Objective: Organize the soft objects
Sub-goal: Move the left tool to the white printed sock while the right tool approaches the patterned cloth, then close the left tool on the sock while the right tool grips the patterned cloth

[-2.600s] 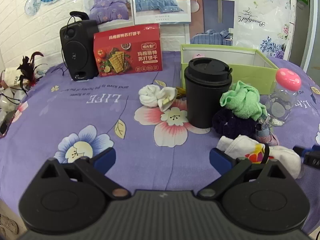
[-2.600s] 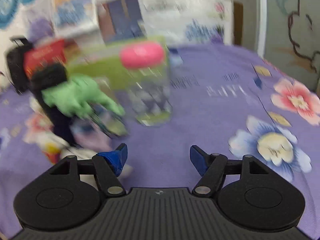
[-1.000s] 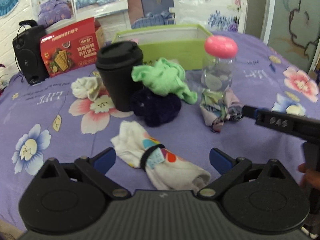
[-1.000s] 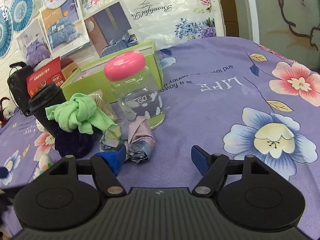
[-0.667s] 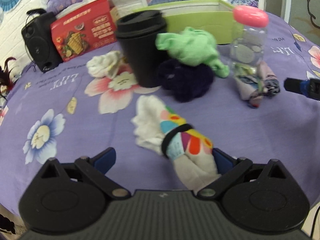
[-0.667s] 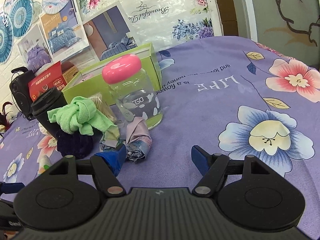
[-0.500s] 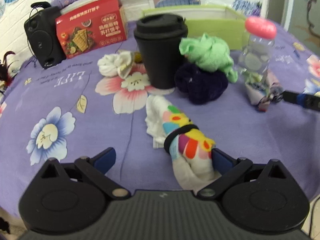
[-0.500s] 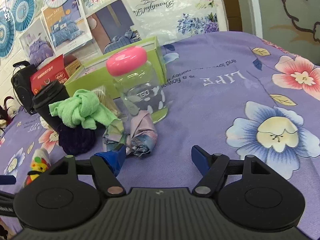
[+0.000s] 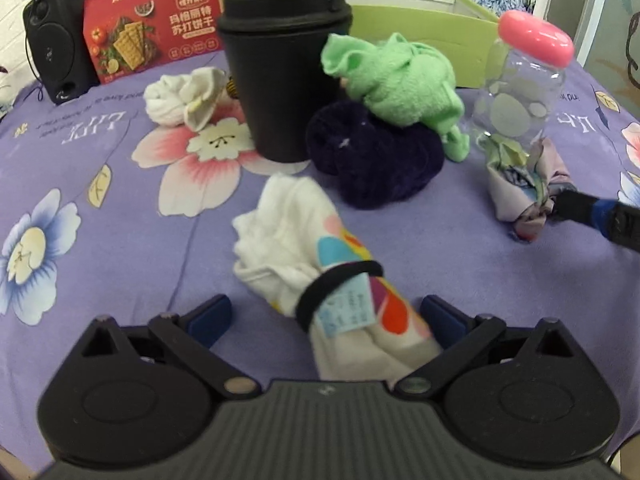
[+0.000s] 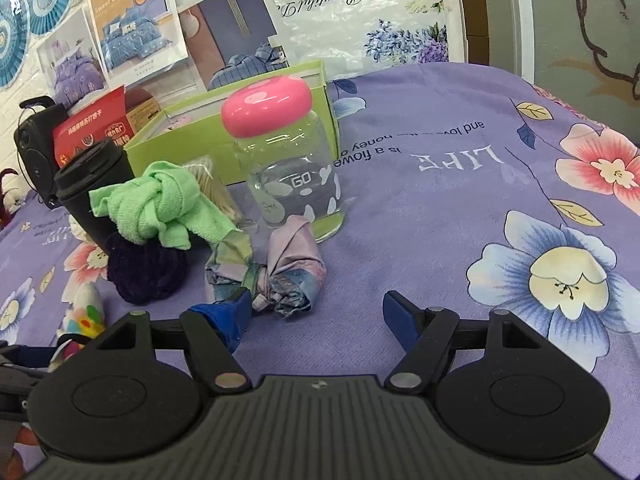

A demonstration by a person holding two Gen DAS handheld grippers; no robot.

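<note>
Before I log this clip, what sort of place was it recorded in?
Probably a staged home-style tabletop, maybe in a bedding shop or showroom. A purple floral cloth covers the surface, bedding-set posters hang on the wall, and household clutter such as a black lidded cup and a red cracker box sits around.

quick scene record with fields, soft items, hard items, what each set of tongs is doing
surface: purple floral cloth
soft items: white sock bundle with black band, green towel on dark purple cloth, pastel knotted cloth, white cloth
hard items: black cup, jar with pink lid, green box, red cracker box, speaker
left tongs: open, straddling the sock bundle, not closed on it
right tongs: open, one finger beside the pastel knotted cloth
</note>
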